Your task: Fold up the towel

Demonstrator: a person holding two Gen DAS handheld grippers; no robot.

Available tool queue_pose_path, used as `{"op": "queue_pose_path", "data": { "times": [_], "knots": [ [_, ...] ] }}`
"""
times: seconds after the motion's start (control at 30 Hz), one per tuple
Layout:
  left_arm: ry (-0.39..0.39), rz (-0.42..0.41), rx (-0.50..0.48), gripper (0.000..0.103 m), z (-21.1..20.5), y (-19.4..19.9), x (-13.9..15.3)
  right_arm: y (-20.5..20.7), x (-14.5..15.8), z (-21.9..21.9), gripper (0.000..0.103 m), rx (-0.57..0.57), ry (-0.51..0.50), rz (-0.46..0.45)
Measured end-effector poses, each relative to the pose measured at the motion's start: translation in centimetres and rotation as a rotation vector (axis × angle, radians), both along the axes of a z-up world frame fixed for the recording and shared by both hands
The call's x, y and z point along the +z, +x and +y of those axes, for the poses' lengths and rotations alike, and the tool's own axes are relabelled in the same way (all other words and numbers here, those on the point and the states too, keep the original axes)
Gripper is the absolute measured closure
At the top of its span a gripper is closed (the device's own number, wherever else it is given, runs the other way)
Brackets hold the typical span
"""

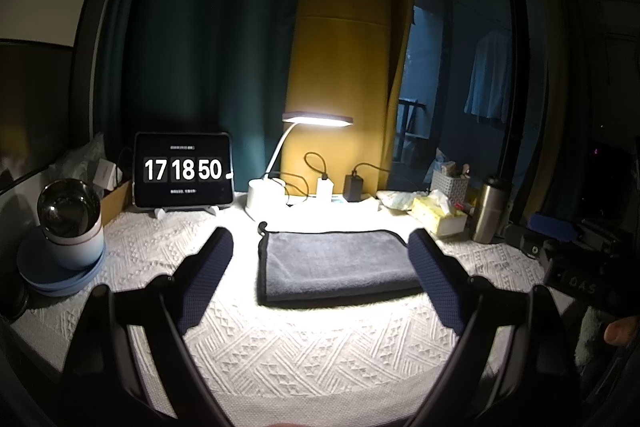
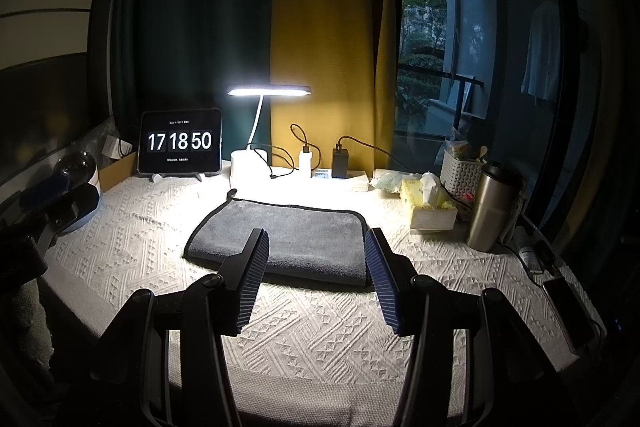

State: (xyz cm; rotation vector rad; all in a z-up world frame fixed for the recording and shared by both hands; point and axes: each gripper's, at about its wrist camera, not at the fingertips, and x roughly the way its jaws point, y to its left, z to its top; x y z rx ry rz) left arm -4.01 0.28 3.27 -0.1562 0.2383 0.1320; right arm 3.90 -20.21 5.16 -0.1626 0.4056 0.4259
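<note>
A grey towel [image 1: 336, 263] with a dark hem lies folded into a flat rectangle on the white textured tablecloth [image 1: 304, 343], under the desk lamp. It also shows in the right wrist view [image 2: 288, 239]. My left gripper [image 1: 320, 251] is open and empty, held above the cloth in front of the towel, its blue pads spread to either side. My right gripper [image 2: 316, 247] is open and empty, just in front of the towel's near edge. The left gripper also shows at the left edge of the right wrist view [image 2: 52, 195].
A tablet clock [image 1: 183, 170] and a lit lamp [image 1: 316, 119] stand behind the towel. A white-and-blue dish set with a bowl [image 1: 68, 227] is at the left. A tissue box [image 1: 438, 213], steel tumbler [image 1: 490, 211], basket [image 2: 464, 175] and phone [image 2: 568, 311] are at the right.
</note>
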Motion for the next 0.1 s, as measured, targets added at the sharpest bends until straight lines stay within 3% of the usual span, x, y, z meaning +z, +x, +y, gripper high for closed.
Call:
{"op": "queue_pose_path", "data": {
  "times": [0.1],
  "knots": [
    [0.007,-0.013,-0.012,0.013,-0.15,-0.12,0.1,0.01,-0.08,0.15,0.05,0.002,0.0,0.002]
  ]
}}
